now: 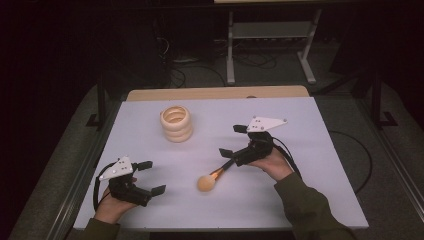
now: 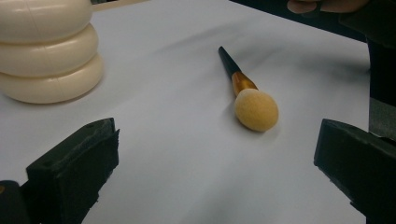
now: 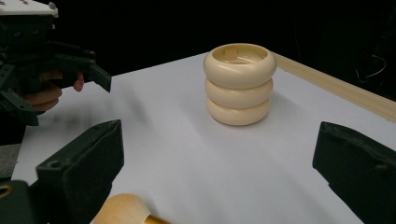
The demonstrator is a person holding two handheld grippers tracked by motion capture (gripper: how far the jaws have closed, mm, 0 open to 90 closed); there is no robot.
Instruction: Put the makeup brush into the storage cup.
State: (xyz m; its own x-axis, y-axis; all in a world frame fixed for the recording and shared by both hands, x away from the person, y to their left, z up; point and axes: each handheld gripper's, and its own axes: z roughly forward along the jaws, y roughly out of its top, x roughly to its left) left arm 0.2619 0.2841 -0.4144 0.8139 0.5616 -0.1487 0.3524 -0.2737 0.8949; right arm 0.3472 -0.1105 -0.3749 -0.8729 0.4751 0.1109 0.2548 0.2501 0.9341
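Observation:
A makeup brush (image 1: 205,183) with a round tan head, a copper ferrule and a black handle lies flat on the white table (image 1: 300,190). Its handle points up toward my right gripper (image 1: 231,141), which stands open just above the handle's end. In the right gripper view the brush head (image 3: 123,210) lies low between the wide jaws of the right gripper (image 3: 219,163). A cream holder of three stacked rings (image 1: 176,123) stands upright at the back left. My left gripper (image 1: 152,177) is open near the front left, facing the brush (image 2: 256,109) and the holder (image 2: 46,51).
A wooden strip (image 1: 215,93) runs along the table's far edge. Behind it stand a metal frame (image 1: 270,30) and floor cables. The other hand and left gripper (image 3: 46,60) show at the upper left of the right gripper view.

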